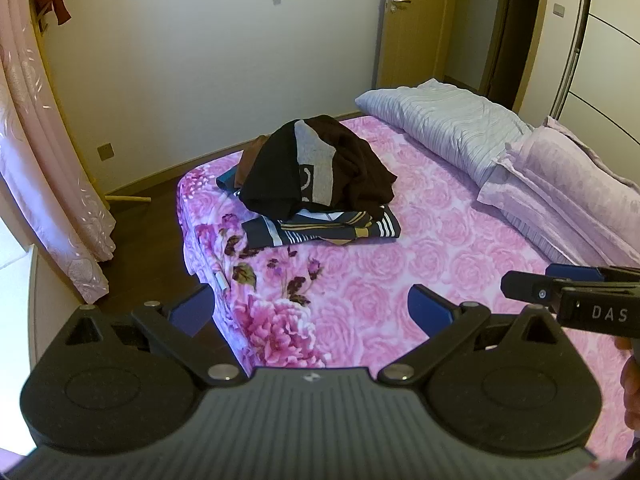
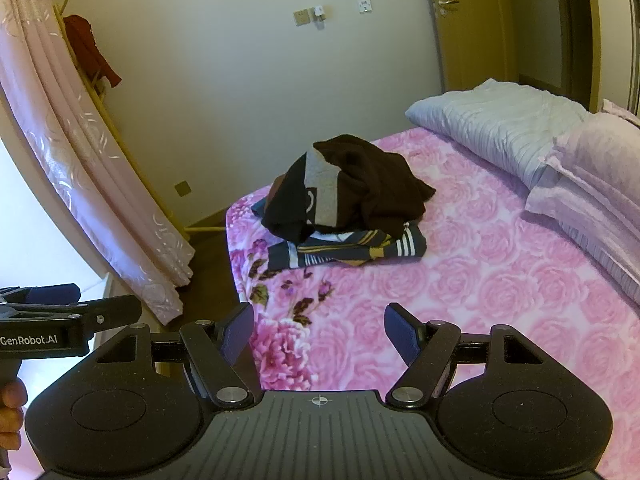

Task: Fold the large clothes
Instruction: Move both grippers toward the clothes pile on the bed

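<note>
Both grippers hang empty over the pink floral bedspread (image 1: 360, 288), left gripper (image 1: 310, 312) and right gripper (image 2: 319, 336) spread wide, the heap of dark clothes (image 1: 316, 164) well off at twelve o'clock

Dark heap (image 1: 320, 164) hides most of folded clothes (image 1: 324, 230).
</note>
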`<act>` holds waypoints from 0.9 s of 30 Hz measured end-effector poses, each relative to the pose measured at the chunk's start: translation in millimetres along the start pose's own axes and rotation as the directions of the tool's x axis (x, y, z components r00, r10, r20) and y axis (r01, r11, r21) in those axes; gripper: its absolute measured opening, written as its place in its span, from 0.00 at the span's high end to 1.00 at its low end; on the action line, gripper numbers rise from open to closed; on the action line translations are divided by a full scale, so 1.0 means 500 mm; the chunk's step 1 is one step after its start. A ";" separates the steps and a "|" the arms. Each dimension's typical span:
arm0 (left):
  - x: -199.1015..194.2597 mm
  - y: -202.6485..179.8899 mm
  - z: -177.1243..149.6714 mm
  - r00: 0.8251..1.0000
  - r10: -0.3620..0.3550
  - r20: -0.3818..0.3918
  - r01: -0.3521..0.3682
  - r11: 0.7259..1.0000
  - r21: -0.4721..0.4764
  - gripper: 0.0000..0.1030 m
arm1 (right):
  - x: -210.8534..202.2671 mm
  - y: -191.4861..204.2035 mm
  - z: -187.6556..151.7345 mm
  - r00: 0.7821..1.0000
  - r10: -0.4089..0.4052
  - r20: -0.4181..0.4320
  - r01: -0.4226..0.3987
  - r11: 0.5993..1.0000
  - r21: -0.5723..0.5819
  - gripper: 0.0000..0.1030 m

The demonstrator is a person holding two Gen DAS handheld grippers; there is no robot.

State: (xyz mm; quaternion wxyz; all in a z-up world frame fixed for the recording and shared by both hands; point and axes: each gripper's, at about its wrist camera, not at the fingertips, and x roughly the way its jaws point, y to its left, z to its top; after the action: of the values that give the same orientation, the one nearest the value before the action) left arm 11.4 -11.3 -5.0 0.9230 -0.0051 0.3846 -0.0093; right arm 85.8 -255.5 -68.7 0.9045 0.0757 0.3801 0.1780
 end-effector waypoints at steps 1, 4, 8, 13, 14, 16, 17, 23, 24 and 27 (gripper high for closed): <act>0.001 -0.001 0.001 1.000 0.001 0.000 -0.001 1.000 0.001 0.01 | 0.001 0.000 0.000 1.000 0.001 0.000 -0.001 1.000 0.001 0.33; 0.006 -0.005 0.004 1.000 0.004 0.000 -0.004 1.000 0.003 0.01 | 0.002 -0.002 0.004 1.000 0.002 0.000 -0.002 1.000 0.003 0.33; 0.010 -0.003 0.009 1.000 0.008 -0.001 -0.008 1.000 0.002 0.01 | 0.008 -0.001 0.012 1.000 0.005 0.000 -0.005 1.000 0.005 0.33; 0.016 0.002 0.017 1.000 0.016 -0.004 -0.016 1.000 -0.002 0.01 | 0.019 0.001 0.022 1.000 0.012 -0.003 -0.012 1.000 0.005 0.33; 0.017 0.004 0.019 1.000 0.018 -0.005 -0.018 1.000 -0.003 0.01 | 0.020 0.001 0.023 1.000 0.014 -0.003 -0.014 1.000 0.006 0.33; 0.023 0.005 0.024 1.000 0.021 -0.008 -0.021 1.000 -0.004 0.01 | 0.026 0.001 0.028 1.000 0.015 -0.005 -0.015 1.000 0.006 0.33; 0.026 0.007 0.027 1.000 0.023 -0.011 -0.023 1.000 -0.005 0.01 | 0.029 0.001 0.030 1.000 0.015 -0.007 -0.015 1.000 0.006 0.33; 0.065 0.020 0.043 0.999 0.034 -0.036 -0.034 0.999 -0.012 0.01 | 0.060 -0.012 0.042 0.999 0.024 -0.024 -0.024 0.999 0.026 0.33; 0.073 0.023 0.047 0.999 0.032 -0.042 -0.032 0.999 -0.012 0.01 | 0.068 -0.015 0.043 0.999 0.025 -0.031 -0.024 0.999 0.031 0.33; 0.109 0.030 0.065 0.998 0.023 -0.056 -0.023 1.000 -0.005 0.01 | 0.093 -0.025 0.050 0.999 0.026 -0.047 -0.024 0.999 0.047 0.33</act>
State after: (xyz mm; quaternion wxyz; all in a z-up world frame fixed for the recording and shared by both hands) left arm 73.1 2.5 -21.1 0.9119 -0.0030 0.4103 0.0023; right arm 137.3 -249.3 -85.2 0.8908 0.0973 0.4048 0.1821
